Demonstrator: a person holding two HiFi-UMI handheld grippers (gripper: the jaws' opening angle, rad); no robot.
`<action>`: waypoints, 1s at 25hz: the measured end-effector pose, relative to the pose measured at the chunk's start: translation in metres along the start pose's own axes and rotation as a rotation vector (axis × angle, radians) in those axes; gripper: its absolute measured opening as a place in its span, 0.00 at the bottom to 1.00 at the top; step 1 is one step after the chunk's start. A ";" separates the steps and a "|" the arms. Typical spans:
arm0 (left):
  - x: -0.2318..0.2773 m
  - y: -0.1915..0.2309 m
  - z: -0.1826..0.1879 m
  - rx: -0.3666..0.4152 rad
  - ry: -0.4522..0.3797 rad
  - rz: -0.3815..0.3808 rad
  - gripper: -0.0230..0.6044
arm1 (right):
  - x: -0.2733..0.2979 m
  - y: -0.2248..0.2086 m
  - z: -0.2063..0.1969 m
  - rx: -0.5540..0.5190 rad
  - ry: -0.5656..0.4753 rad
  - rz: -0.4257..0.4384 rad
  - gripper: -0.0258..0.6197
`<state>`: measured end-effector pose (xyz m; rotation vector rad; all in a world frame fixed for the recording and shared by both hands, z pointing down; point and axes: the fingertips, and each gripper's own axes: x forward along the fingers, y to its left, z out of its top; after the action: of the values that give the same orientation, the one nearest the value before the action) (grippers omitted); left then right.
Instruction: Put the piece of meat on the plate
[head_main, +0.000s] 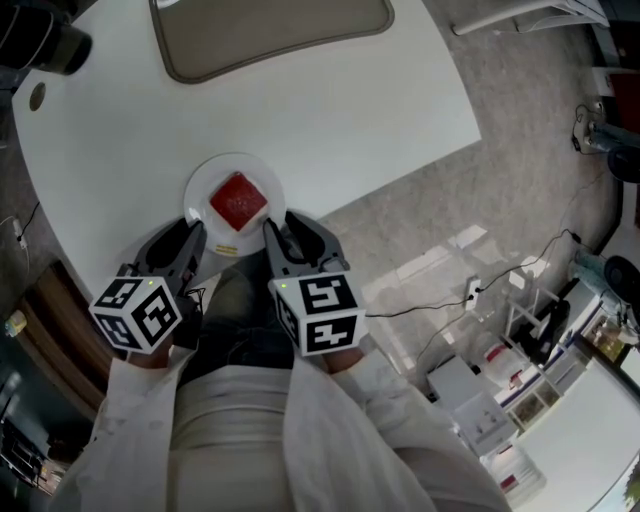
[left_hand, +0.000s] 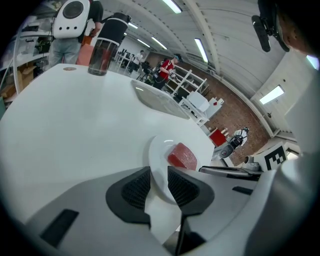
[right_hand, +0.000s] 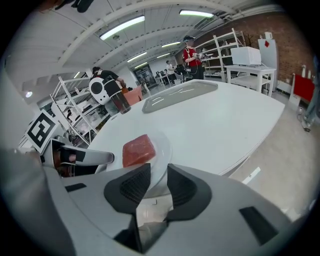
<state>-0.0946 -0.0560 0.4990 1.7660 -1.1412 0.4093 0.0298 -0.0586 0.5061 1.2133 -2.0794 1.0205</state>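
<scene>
Just ahead of both claw tips, the piece of meat sits on the plate. It is a red squarish block with a flat, slightly mottled top, roughly centred on the small round white plate. The plate rests on the white surface at its near edge.

Left claw: jaws a narrow gap apart, holding nothing, plate rim showing beyond the gap. Right claw: same narrow gap, also empty, plate rim beyond.

The meat is ahead-right of the left claw and ahead-left of the right claw, in plain sight from both. Well beyond the plate lies a grey tray. Far ahead-left of the left claw stands a dark tumbler, upright.
</scene>
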 end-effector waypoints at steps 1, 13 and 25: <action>0.001 0.000 0.000 -0.004 0.006 -0.006 0.21 | 0.000 -0.001 0.001 -0.002 0.002 -0.002 0.20; -0.007 0.004 0.004 0.010 0.036 -0.035 0.21 | -0.002 0.008 0.012 0.012 -0.003 0.002 0.20; -0.018 -0.004 0.025 0.085 -0.013 -0.081 0.21 | -0.013 0.015 0.033 -0.030 -0.077 -0.045 0.20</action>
<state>-0.1055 -0.0677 0.4725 1.8842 -1.0709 0.4037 0.0201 -0.0738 0.4724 1.2971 -2.1078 0.9327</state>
